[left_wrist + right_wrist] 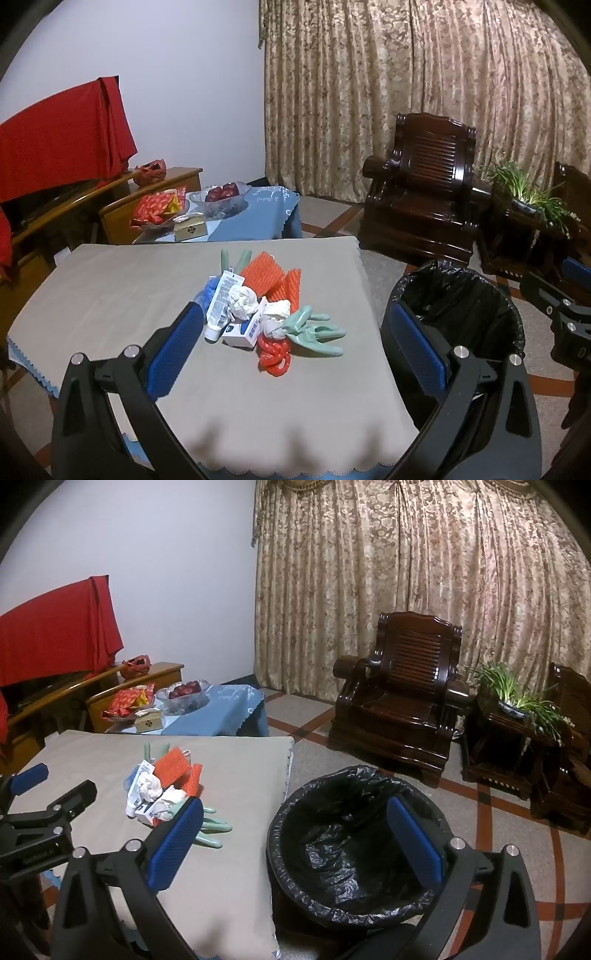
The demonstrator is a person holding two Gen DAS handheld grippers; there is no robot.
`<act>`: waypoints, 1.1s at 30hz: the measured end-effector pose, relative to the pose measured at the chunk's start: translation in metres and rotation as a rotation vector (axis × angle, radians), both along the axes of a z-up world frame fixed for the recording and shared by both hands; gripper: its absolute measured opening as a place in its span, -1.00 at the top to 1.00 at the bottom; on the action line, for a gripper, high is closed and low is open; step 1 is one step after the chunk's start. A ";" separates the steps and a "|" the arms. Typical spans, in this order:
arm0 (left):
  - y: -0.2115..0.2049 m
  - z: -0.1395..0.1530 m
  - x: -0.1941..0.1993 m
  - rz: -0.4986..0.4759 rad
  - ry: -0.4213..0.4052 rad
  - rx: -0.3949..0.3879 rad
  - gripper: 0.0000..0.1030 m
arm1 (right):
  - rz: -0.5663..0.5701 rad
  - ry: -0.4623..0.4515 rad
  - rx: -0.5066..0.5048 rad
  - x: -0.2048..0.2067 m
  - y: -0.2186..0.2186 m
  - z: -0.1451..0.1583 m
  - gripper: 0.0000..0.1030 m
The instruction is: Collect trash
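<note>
Both grippers spread wide and empty. Left gripper (295, 332) hangs above the near part of the table (110, 295), jaws framing the trash pile (266, 310) straight ahead, close in. Right gripper (295, 819) sits off the table's right edge, over the bin (354, 849) lined with a black bag, pile well to its left. Left one nearer, then (likely the picker). Pile heaped mid-table, running loosely away from the camera: white tube (221, 306) leaning lengthwise along the left side, small blue-and-white box (242, 330) at the front, crumpled white tissue (243, 302), orange ribbed foam sleeves (266, 273) behind, pale green rubber glove (314, 328) splayed rightward toward the bin, red twisted plastic piece (273, 354) nearest. Bin just beside the table's right edge, apparently holding nothing yet.
</note>
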State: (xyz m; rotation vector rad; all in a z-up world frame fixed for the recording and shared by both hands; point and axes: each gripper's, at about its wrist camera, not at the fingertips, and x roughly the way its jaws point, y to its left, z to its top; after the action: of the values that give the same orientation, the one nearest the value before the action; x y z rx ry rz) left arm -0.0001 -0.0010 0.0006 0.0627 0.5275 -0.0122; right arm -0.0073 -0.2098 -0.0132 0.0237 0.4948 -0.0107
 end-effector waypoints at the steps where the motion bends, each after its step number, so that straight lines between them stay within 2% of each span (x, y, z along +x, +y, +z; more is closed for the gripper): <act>1: 0.000 0.000 0.001 -0.003 0.009 -0.006 -0.90 | 0.001 0.001 0.002 0.000 0.000 0.000 -0.88; 33: 0.008 -0.001 0.004 -0.001 0.003 -0.007 -0.90 | 0.000 0.001 0.002 0.001 -0.002 0.000 -0.88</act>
State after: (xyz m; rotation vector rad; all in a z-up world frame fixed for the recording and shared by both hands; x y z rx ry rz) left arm 0.0038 0.0070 -0.0005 0.0564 0.5304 -0.0148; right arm -0.0064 -0.2116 -0.0136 0.0257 0.4954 -0.0100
